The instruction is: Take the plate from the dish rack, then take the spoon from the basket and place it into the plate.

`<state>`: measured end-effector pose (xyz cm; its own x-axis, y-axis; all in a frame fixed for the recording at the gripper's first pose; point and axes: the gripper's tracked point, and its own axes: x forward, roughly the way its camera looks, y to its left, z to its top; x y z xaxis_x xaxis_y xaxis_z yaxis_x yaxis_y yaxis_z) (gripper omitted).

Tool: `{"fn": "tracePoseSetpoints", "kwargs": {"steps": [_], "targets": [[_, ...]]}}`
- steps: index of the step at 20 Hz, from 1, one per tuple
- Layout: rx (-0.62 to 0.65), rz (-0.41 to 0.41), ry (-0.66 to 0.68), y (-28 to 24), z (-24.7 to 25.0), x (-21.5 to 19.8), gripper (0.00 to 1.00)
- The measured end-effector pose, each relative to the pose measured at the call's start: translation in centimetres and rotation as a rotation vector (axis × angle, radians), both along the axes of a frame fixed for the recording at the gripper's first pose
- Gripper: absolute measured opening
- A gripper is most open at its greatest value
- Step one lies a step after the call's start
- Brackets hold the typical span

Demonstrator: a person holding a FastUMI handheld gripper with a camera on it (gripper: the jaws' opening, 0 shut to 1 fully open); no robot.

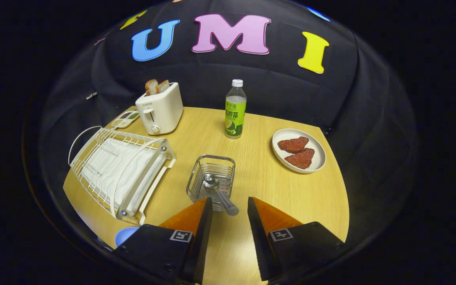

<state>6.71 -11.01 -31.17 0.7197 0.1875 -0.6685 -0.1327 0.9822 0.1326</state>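
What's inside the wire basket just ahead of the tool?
A metal spoon lies in the basket, bowl down, handle sticking out over the near rim toward the open tool. The basket floor beneath the spoon's bowl is covered.

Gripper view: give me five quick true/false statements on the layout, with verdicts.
1. The hand-held gripper is open, with nothing held between its fingers. True.
2. The spoon lies on the bare table beside the wire basket. False: it sits in the wire basket, handle sticking out toward the fingers.
3. The toaster has bread slices in its slots. True.
4. The bottle lies on its side. False: it stands upright, beyond the basket.
5. The round plate beside the bottle is empty. False: two reddish pieces of food lie on it.
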Motion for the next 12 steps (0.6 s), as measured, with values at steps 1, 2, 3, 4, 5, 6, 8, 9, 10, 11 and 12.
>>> {"fn": "tracePoseSetpoints", "kwargs": {"steps": [1, 2, 3, 4, 5, 6, 8, 9, 10, 11, 12], "targets": [[-0.003, 0.009, 0.013, 0.3, -0.5, 0.1, 0.55], [-0.003, 0.017, 0.026, 0.6, -1.0, 0.2, 0.48], [-0.008, 0.019, 0.039, 0.7, -1.3, 0.3, 0.44], [-0.002, 0.020, 0.045, 1.2, -1.4, 0.3, 0.33], [0.026, 0.032, 0.043, 1.8, -1.2, 0.3, 0.27], [0.058, 0.043, 0.044, 2.7, -0.9, 0.2, 0.22], [0.048, 0.037, 0.039, 2.6, -1.0, 0.1, 0.13], [0.045, 0.027, 0.035, 2.3, -0.7, 0.0, 0.12], [0.058, 0.018, 0.026, 2.4, 0.0, -0.1, 0.10], [0.075, 0.010, 0.011, 2.5, 0.9, -0.3, 0.11], [0.086, 0.002, -0.001, 2.1, 1.7, -0.6, 0.10]]}}
